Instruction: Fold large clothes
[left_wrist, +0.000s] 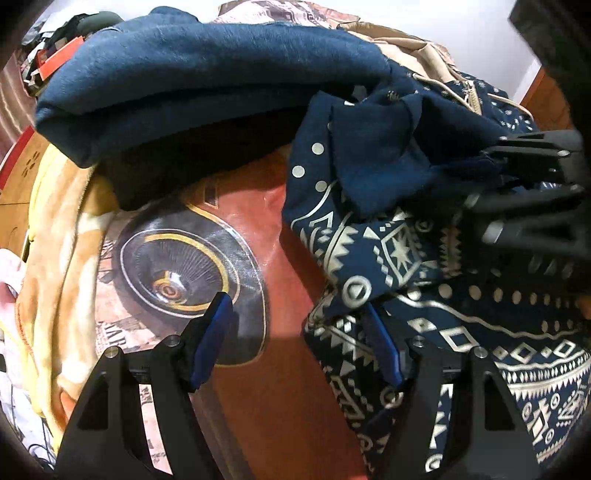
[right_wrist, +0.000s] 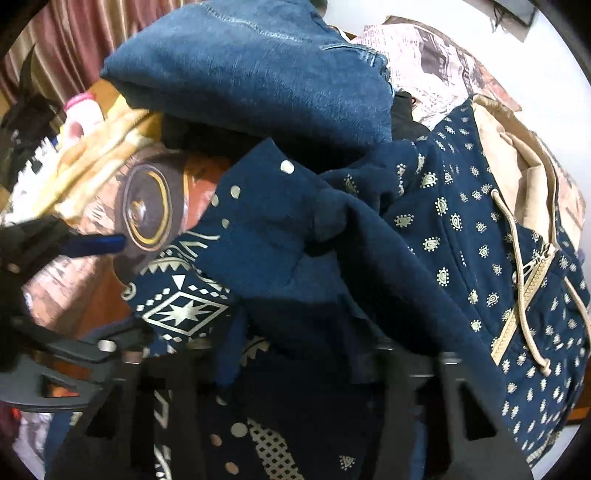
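Observation:
A navy hoodie (left_wrist: 461, 317) with cream patterns, a tan zipper and drawstrings lies on the right of the bed; it also fills the right wrist view (right_wrist: 443, 229). My left gripper (left_wrist: 299, 314) is open, its blue-padded fingers (left_wrist: 216, 339) spread, the right pad at the hoodie's edge. My right gripper (left_wrist: 495, 170) shows in the left wrist view at the right, shut on a fold of the hoodie. In its own view the draped cloth hides its fingertips.
A stack of folded blue jeans (left_wrist: 192, 74) lies behind the hoodie, also in the right wrist view (right_wrist: 258, 74). The bedcover (left_wrist: 207, 258) has a printed car wheel on red. A yellow blanket (left_wrist: 55, 266) lies at the left.

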